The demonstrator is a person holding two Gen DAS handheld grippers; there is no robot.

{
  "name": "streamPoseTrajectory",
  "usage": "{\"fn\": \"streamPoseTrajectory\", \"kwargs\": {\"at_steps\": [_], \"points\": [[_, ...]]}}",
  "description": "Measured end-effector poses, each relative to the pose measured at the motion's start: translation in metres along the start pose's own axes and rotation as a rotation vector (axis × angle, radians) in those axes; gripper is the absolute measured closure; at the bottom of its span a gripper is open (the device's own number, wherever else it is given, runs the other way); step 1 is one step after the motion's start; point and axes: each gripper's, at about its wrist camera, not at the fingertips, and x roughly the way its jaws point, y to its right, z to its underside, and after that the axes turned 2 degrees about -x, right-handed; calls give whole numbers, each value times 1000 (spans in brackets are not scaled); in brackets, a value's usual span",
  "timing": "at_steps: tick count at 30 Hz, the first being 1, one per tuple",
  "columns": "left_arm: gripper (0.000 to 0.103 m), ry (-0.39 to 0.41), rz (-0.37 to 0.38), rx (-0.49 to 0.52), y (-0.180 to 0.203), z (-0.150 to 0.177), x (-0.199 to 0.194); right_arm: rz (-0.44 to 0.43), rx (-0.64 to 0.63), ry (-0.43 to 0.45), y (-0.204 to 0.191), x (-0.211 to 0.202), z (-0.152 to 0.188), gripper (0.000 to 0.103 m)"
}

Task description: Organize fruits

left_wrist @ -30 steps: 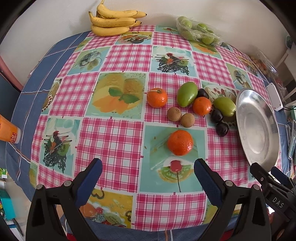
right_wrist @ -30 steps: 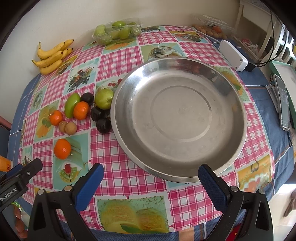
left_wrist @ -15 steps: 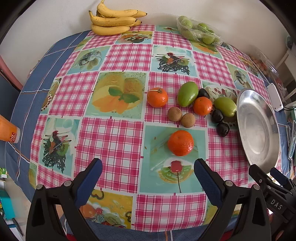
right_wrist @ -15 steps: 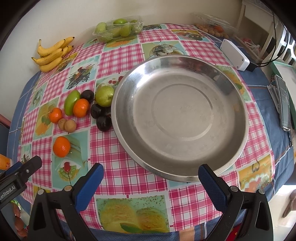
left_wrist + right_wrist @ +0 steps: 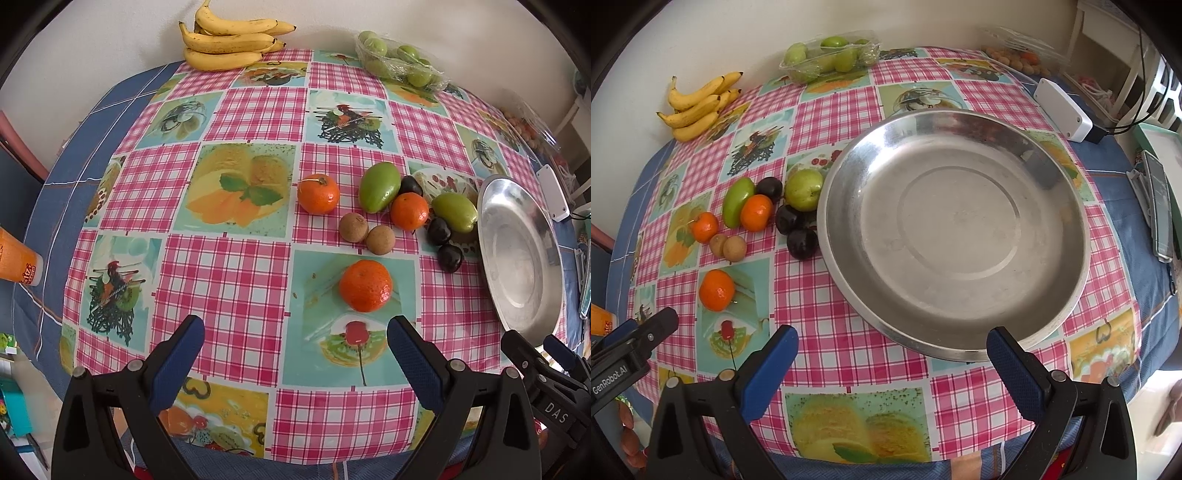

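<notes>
Loose fruit lies on the checked tablecloth: a near orange (image 5: 365, 285) (image 5: 716, 290), two more oranges (image 5: 318, 194) (image 5: 409, 211), two green mangoes (image 5: 379, 186) (image 5: 455, 212), two brown kiwis (image 5: 354, 228), and dark plums (image 5: 439, 231) (image 5: 802, 243). A bare steel plate (image 5: 517, 258) (image 5: 1052, 288) sits right of them. My left gripper (image 5: 295, 347) hangs open just short of the near orange. My right gripper (image 5: 892, 349) is open at the plate's near rim, holding nothing.
Bananas (image 5: 225, 44) and a wrapped tray of green fruit (image 5: 399, 64) lie at the table's far edge by the wall. A white box (image 5: 1063, 110), a plastic tub of small fruit (image 5: 1015, 55) and a phone (image 5: 1160, 210) sit right of the plate. An orange bottle (image 5: 18, 258) stands off left.
Both views have crept slightly; the fruit and plate sit a touch further away and lower in view. Nothing was gripped or moved on the table.
</notes>
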Motion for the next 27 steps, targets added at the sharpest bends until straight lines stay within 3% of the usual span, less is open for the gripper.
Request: {"fn": "streamPoseTrajectory", "kwargs": {"at_steps": [27], "points": [[4, 32, 45, 1, -1, -3, 1, -3, -7, 0, 0, -2, 0, 0]]}}
